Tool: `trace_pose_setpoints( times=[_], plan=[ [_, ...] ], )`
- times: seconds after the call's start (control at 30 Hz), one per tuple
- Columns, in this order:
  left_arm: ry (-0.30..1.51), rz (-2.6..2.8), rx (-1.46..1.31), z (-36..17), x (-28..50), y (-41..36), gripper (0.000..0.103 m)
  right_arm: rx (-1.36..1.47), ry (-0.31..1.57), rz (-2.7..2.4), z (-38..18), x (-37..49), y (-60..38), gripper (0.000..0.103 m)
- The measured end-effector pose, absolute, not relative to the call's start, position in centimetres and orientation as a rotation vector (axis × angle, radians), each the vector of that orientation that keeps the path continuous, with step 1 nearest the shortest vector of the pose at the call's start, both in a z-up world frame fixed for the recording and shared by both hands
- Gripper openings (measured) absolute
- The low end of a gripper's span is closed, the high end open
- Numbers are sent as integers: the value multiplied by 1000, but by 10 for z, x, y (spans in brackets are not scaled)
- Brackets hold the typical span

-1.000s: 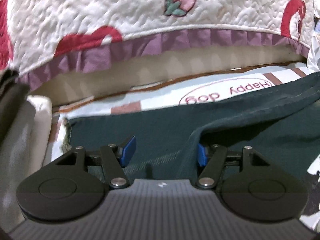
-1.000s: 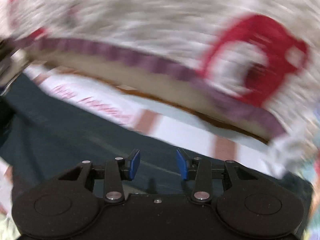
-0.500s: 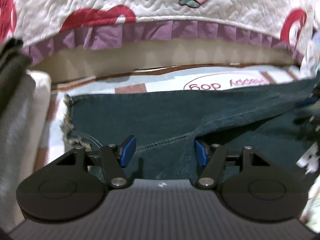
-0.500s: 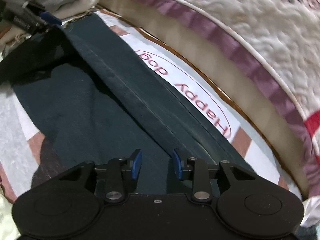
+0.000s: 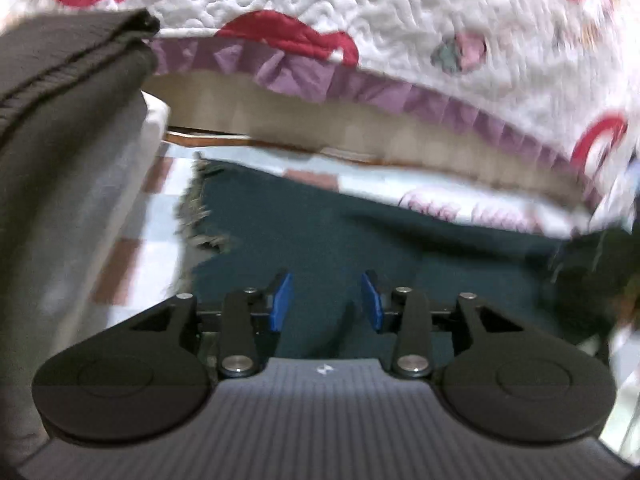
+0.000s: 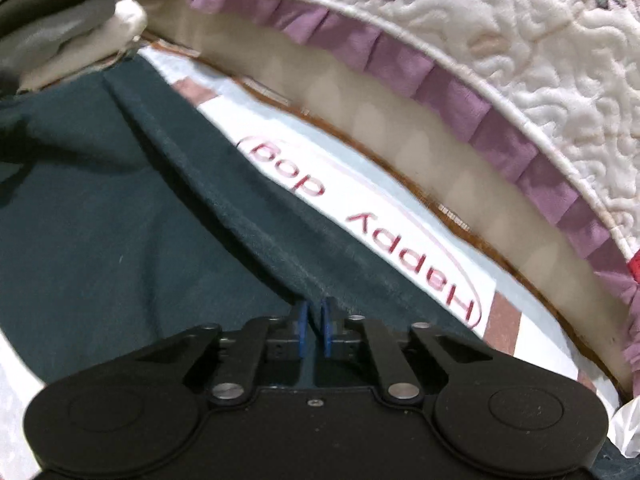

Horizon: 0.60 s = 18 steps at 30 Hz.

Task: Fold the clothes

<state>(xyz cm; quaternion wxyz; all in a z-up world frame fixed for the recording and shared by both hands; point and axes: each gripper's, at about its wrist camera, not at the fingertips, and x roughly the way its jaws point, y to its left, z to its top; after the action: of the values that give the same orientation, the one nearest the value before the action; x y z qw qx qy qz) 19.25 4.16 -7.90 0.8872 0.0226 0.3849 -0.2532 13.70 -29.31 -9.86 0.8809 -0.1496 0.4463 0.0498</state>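
Dark blue-green jeans [image 5: 320, 240] lie spread on a printed sheet, with a frayed hem [image 5: 196, 216] at the left in the left wrist view. My left gripper [image 5: 326, 300] is open just above the denim, with nothing between its blue pads. In the right wrist view the jeans [image 6: 120, 216] run diagonally with a raised fold along a seam. My right gripper [image 6: 314, 330] is shut on that fold of the jeans, the cloth pinched between the blue pads.
A quilted white bedspread with red and strawberry prints and a purple frill [image 6: 460, 92] hangs over the far side. The sheet reads "Happy dog" [image 6: 360, 232]. A stack of folded grey and black clothes [image 5: 60, 128] stands at the left, also in the right wrist view [image 6: 52, 20].
My right gripper has shut on the jeans' fold; it was open before. My left gripper has swung towards the frayed hem and stayed open.
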Motion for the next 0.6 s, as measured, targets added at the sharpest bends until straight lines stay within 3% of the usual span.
trace_pose_setpoints(
  times=[0.27, 0.43, 0.6],
  plan=[
    [724, -514, 346, -97, 181, 26, 54, -316, 879, 122, -95, 126, -298, 2],
    [752, -440, 165, -100, 198, 49, 62, -498, 753, 90, -93, 101, -273, 2],
    [759, -413, 22, -100, 205, 71, 63, -514, 749, 136, -102, 52, -251, 0]
  ],
)
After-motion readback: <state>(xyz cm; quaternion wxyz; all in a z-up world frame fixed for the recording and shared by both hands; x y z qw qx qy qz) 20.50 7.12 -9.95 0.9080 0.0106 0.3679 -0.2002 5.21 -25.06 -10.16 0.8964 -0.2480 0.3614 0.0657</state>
